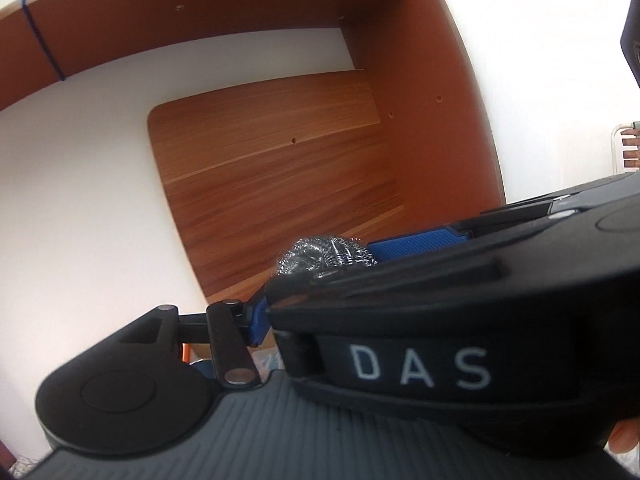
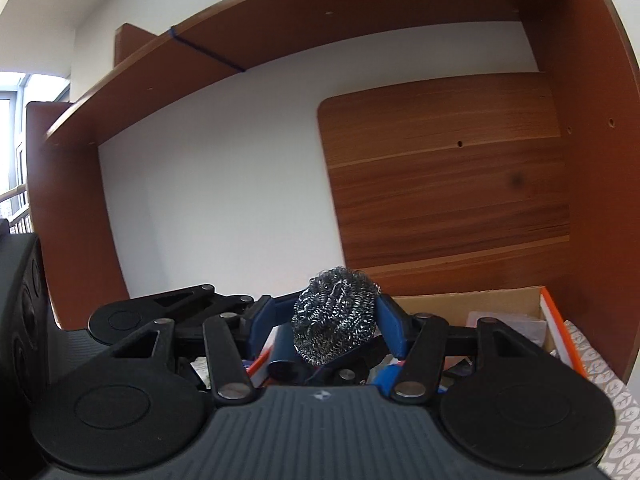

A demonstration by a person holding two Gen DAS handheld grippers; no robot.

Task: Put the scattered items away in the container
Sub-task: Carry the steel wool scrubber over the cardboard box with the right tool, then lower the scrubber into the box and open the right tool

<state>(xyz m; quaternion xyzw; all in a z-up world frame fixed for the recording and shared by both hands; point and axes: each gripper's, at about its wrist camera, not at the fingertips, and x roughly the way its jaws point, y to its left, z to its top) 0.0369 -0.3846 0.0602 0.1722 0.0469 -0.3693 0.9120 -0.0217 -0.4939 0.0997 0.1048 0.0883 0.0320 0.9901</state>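
Observation:
My right gripper [image 2: 334,322] is shut on a steel wool scourer [image 2: 335,314], held between its blue fingers above a cardboard box [image 2: 472,298] with an orange rim that holds several small items. In the left wrist view the scourer [image 1: 326,254] shows past the black body of the right gripper, marked DAS, which crosses in front of the camera. One blue finger [image 1: 258,318] of my left gripper shows at lower centre; the other is hidden, so I cannot tell how its jaws stand.
A red-brown wooden shelf unit [image 2: 596,160] with a white back wall surrounds the scene. A lighter wooden panel [image 2: 444,184] leans at the back right. A grey patterned cloth [image 2: 612,392] lies by the box. A window shows at the far left.

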